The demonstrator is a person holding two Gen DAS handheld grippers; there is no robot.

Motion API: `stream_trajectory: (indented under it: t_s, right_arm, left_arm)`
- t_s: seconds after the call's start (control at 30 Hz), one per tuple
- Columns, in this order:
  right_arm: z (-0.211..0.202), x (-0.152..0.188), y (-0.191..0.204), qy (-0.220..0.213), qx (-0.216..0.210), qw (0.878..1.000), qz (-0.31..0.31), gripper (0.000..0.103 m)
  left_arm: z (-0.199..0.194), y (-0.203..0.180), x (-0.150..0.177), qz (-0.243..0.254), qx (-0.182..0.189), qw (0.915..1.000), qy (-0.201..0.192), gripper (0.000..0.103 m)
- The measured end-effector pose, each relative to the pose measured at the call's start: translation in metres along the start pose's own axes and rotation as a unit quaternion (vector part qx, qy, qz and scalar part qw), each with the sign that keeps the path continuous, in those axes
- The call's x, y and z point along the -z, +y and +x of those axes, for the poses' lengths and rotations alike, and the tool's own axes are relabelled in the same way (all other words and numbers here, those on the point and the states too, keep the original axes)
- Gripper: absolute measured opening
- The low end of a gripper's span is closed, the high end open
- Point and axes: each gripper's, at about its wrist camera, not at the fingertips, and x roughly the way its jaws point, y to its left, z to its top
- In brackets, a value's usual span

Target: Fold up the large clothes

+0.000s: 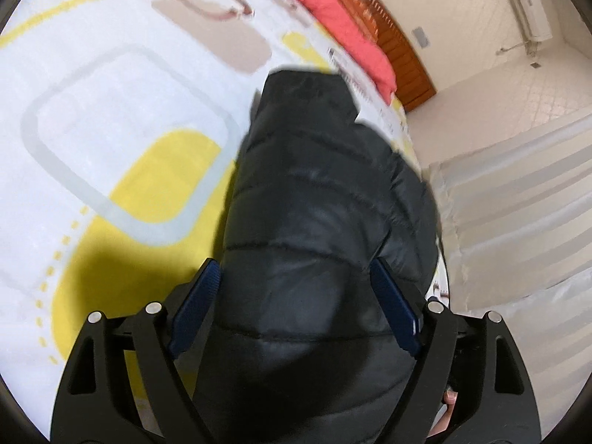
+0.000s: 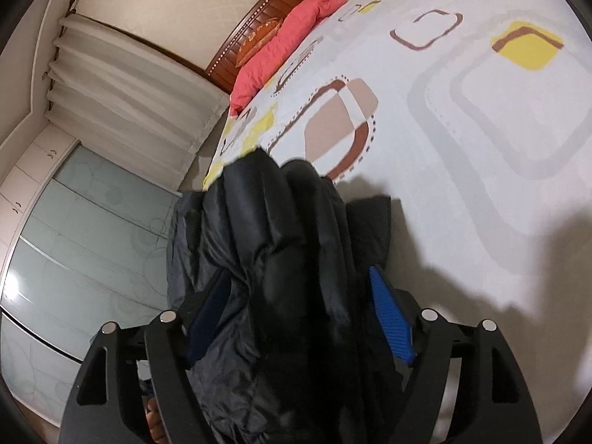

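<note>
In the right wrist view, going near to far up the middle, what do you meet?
Right gripper → black jacket → patterned bedspread → red pillow → wooden headboard.

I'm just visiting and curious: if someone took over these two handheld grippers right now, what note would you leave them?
Left gripper: jaws wide, black puffer jacket bulging between them; whether it is really gripped is unclear.
Right gripper: jaws open, bunched jacket between them, its right pad clear of the fabric.
Jacket: at the near edge of the bed, stretching toward the red pillow.
Done: jacket gathered lengthwise.
Left: no neat fold shows yet; lay it flat, fold, tidy.
</note>
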Motion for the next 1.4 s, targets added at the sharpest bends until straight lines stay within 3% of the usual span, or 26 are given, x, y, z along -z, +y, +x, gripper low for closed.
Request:
stream_trajectory:
  t_s: [0.07,0.17,0.2,0.23,0.27,0.47,0.53,0.63,0.83,1.0,1.4]
  right_arm:
    - [0.001,-0.007,0.000,-0.010,-0.001,1.000,0.005,0.075]
    - [0.012,-0.020,-0.002,-0.013,0.001,1.000,0.022,0.075]
    - [0.018,-0.023,-0.003,-0.007,0.006,1.000,0.028,0.070]
    - [0.023,-0.025,-0.005,0.000,0.020,0.999,0.033,0.060]
    - [0.029,-0.026,-0.006,0.011,0.026,0.999,0.035,0.045]
    - [0.049,-0.023,-0.023,0.038,0.049,0.996,0.067,0.044]
    - [0.044,-0.023,-0.016,0.034,0.058,0.996,0.051,0.046]
    - [0.021,-0.018,-0.001,0.011,0.081,0.996,0.028,0.058]
    - [-0.034,0.016,0.039,-0.012,0.132,0.990,-0.052,0.059]
    - [-0.071,0.059,0.073,-0.031,0.177,0.976,-0.121,0.068]
    - [-0.136,0.143,0.123,-0.090,0.228,0.943,-0.226,0.069]
  left_arm:
    - [-0.001,-0.007,-0.007,0.020,-0.001,0.9997,-0.017,0.084]
    - [0.020,-0.016,-0.016,0.043,-0.008,0.9990,-0.003,0.084]
    - [0.028,-0.016,-0.017,0.043,-0.021,0.9988,0.004,0.081]
    - [0.040,-0.016,-0.019,0.054,-0.058,0.9968,0.011,0.078]
    - [0.049,-0.017,-0.019,0.067,-0.071,0.9950,0.018,0.078]
    - [0.070,-0.015,-0.017,0.071,-0.096,0.9923,0.035,0.079]
    - [0.061,-0.019,-0.016,0.082,-0.098,0.9913,0.031,0.079]
    - [0.040,-0.025,-0.009,0.100,-0.116,0.9880,0.016,0.079]
    - [-0.009,-0.044,0.023,0.151,-0.155,0.9760,-0.026,0.089]
    - [-0.055,-0.062,0.060,0.189,-0.184,0.9619,-0.073,0.093]
    - [-0.134,-0.088,0.143,0.256,-0.243,0.9232,-0.153,0.100]
